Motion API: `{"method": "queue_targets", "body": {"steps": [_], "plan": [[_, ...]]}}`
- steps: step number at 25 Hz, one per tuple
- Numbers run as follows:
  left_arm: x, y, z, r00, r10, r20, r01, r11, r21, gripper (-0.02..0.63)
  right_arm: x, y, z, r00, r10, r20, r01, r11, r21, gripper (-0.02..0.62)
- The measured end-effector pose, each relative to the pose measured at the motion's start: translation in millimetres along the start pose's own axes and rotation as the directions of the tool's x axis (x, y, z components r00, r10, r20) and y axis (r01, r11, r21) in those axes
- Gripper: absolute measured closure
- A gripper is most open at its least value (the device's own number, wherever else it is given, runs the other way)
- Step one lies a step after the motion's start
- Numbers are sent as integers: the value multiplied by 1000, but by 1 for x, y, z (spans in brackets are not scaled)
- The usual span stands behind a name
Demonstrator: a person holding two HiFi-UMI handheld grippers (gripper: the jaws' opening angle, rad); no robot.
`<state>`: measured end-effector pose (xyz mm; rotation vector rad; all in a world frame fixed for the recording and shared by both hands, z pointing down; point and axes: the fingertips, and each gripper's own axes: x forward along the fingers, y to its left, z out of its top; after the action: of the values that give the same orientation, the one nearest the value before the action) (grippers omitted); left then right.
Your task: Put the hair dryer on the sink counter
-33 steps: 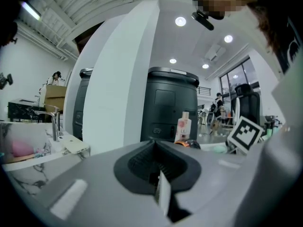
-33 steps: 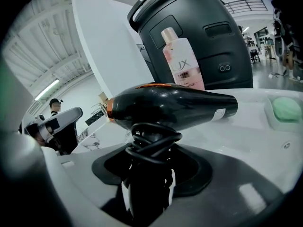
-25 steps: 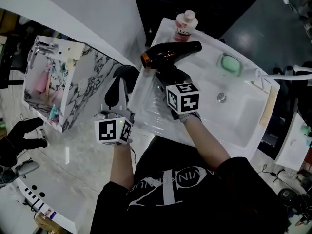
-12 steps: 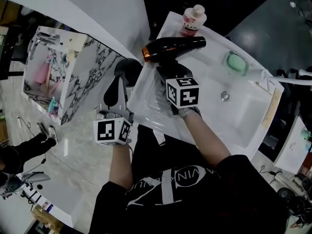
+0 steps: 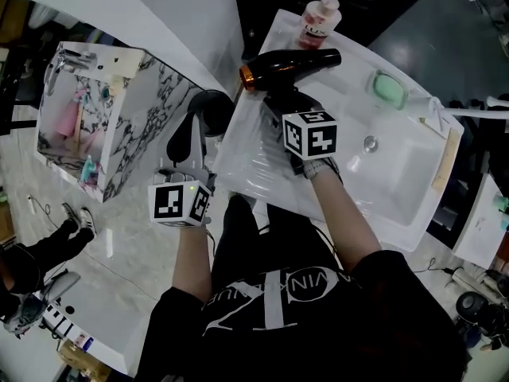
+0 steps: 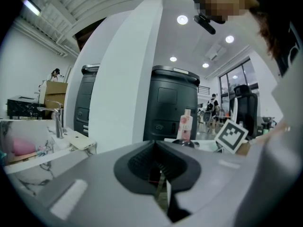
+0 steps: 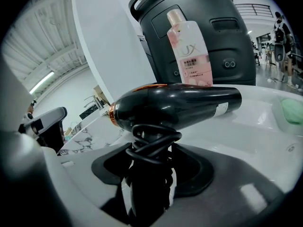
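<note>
1. In the head view, the right gripper (image 5: 280, 107) has its jaws hidden under its own marker cube. The handle of the hair dryer (image 5: 290, 65) is hidden there too.
2. In the right gripper view, that handle, wound with cord (image 7: 154, 143), runs off the bottom edge.
3. The dryer's barrel hides the foot of the pink bottle (image 7: 189, 46).
4. The green thing (image 5: 387, 88) at the upper right of the head view is too small to name.
5. A person (image 5: 40, 249) at the lower left is cut off by the frame edge.
6. The figures (image 6: 211, 104) far off in the left gripper view are too small to make out.

Ceiling spotlights (image 6: 182, 19) glare; fisheye edges darken, foreground seemingly soft.
</note>
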<state>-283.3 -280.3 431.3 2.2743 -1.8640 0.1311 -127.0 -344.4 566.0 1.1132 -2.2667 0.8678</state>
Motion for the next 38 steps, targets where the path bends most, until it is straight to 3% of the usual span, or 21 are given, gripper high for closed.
{"method": "queue_targets", "body": {"steps": [31,35,38], "plan": [[1,0,15,990,-142,24,142,990,0,606,-44,4,5,997,-37,67,37,999,5,259],[6,-4,18,985,-171,29,171,985,3,606,-58,0,12,993,-59,104,59,998,2,322],[8,-9,24,981,-193,33,192,981,10,606,-72,-2,17,987,-89,137,90,996,-3,425]]}}
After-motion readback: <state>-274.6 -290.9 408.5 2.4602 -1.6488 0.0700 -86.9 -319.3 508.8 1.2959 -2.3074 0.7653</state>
